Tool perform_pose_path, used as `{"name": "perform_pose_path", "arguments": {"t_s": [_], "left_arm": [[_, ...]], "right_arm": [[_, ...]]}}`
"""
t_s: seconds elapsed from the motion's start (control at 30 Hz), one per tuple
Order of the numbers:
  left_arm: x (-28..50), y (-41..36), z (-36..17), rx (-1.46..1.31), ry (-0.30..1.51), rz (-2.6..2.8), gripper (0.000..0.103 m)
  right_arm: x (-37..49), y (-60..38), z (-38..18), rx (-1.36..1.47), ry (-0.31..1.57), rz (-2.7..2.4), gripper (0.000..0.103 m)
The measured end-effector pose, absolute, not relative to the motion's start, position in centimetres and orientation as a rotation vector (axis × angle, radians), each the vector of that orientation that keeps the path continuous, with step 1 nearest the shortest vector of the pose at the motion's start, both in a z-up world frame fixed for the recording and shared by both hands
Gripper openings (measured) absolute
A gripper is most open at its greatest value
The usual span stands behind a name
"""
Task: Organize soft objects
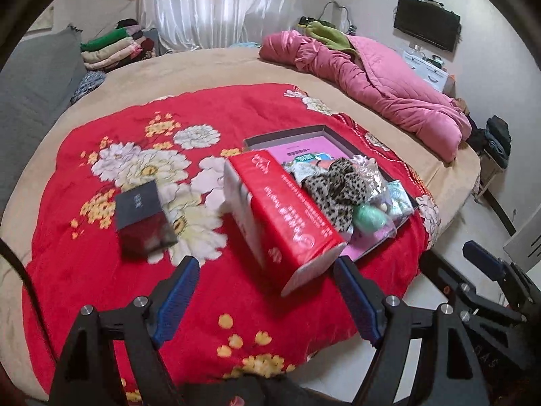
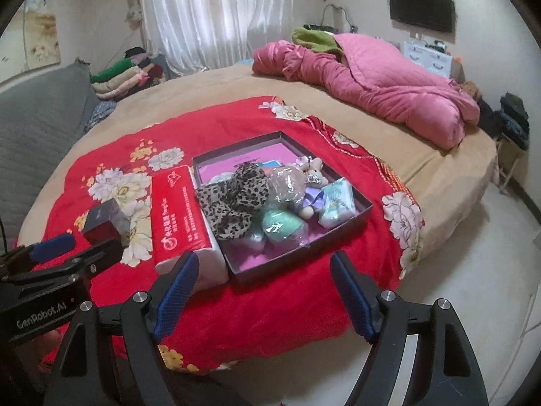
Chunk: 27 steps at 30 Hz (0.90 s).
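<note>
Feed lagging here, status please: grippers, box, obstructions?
Both hand-held grippers, left and right, open, empty. Dark shallow cardboard box holds soft items. Red tissue pack alongside, outside.

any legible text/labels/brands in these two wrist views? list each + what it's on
"GenRobot.AI": white lettering on the body of the left gripper, seen in the right wrist view.
Red tissue pack: white logo and lines of print, too blurred to read.
Small dark box: a short pale mark on top, unreadable.
Pink sheet in the open box: a dark printed line, too small to read.
</note>
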State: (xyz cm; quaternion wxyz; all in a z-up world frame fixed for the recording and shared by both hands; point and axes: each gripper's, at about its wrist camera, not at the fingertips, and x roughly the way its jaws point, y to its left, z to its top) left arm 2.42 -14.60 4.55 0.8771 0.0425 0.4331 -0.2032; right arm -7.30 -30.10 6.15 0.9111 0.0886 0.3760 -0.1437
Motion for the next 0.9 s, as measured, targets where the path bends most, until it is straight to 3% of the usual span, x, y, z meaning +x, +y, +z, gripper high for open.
{"name": "perform_pose_path", "arguments": {"t_s": [0.9], "left_arm": [[1.4, -13.4, 3.2, 0.097, 0.927, -0.386, 0.081]], "right_arm": [[-8.3, -29.2, 3.8, 0.216, 0.851, -0.284, 0.081]]}}
